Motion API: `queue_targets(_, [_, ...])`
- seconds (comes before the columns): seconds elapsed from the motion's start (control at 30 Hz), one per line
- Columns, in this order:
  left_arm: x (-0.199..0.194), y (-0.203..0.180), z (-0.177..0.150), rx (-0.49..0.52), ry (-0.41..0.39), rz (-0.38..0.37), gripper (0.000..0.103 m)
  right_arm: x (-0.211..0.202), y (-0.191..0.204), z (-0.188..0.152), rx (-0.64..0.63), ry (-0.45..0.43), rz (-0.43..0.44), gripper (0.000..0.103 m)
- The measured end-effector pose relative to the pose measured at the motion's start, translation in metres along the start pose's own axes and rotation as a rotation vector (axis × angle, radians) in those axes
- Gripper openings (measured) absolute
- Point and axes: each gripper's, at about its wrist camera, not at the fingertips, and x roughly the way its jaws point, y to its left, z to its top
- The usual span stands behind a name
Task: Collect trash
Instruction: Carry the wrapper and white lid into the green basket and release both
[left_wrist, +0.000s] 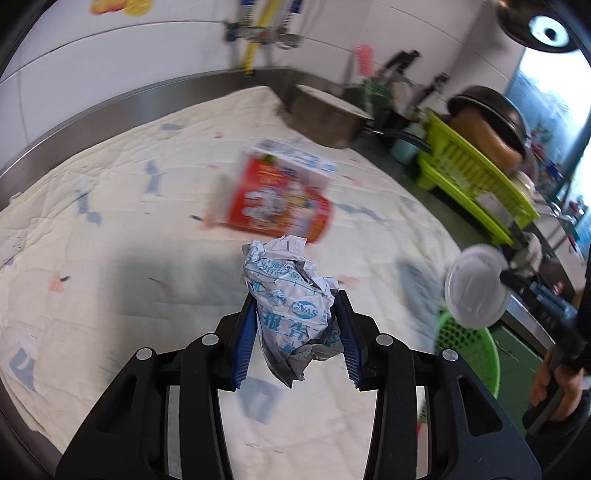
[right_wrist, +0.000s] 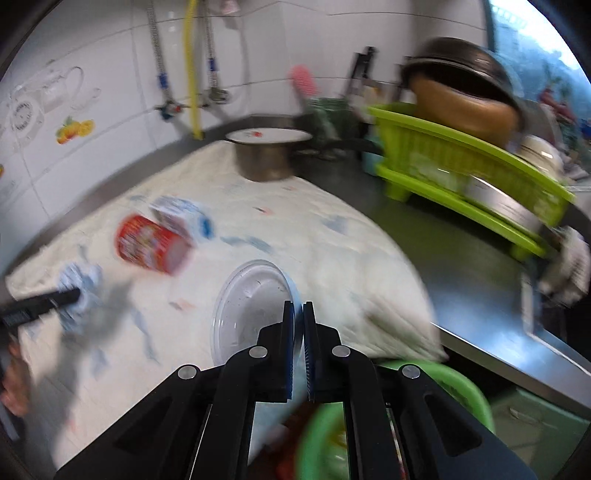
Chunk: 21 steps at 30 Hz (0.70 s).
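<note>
A quilted cream cloth (left_wrist: 110, 206) covers the steel counter, with a lime dish rack (left_wrist: 476, 173) at the far right and a green basket (right_wrist: 436, 384) at the near right edge, apparently the bin for the trash. A red carton (left_wrist: 280, 199) lies on its side mid-cloth, not yet collected. The right gripper (right_wrist: 298, 314) pinches the rim of a clear plastic lid (right_wrist: 251, 306); the left gripper (left_wrist: 297, 325) clamps a crumpled paper wad (left_wrist: 291, 302) between its 2 blue pads. The risk, I judge: both views are blurred by fast motion, so the thinly held lid could slip, or either piece might miss the basket.
</note>
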Motion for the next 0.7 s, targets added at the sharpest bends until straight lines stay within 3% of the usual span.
queue_targets(0.4, [0.011, -0.116, -0.033, 0.14, 0.06, -0.153, 0.041, -0.032, -0.102, -0.115, 0.099, 0.109, -0.186, 0.006])
queue_targets(0.7, [0.055, -0.194, -0.07, 0.213, 0.186, -0.226, 0.041, -0.039, -0.144, -0.161, 0.209, 0.141, -0.175, 0.01])
